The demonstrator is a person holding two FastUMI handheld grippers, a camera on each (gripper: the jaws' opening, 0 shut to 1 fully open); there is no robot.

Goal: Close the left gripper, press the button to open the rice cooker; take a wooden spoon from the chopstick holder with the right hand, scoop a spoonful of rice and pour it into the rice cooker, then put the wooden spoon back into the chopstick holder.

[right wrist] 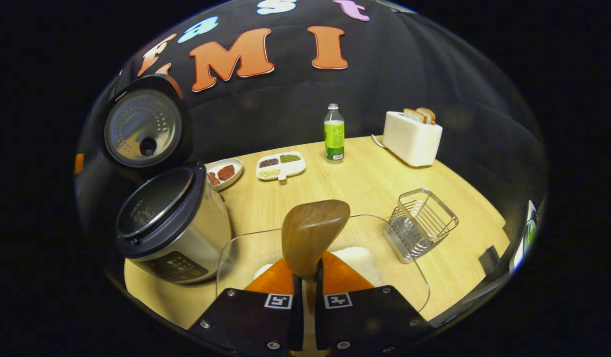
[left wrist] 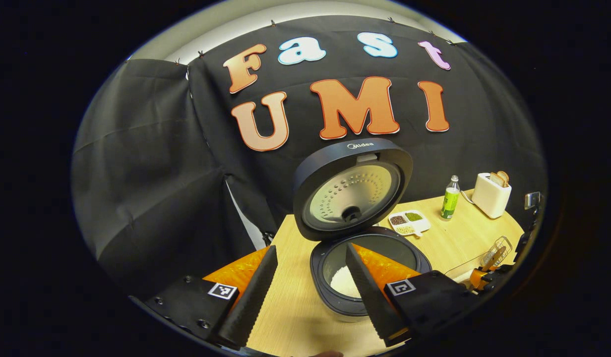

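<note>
White rice (left wrist: 344,281) inside open rice cooker (left wrist: 370,277)

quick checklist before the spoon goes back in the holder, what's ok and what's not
1. Rice cooker lid open: ok.
2. Rice in the cooker pot: ok, a white heap shows inside.
3. Right gripper shut on the wooden spoon: ok.
4. Spoon emptied: cannot tell, its bowl faces away.
5. Wire chopstick holder upright and free: ok.
6. Left gripper out of the path: ok, open, in front of the cooker.
</note>
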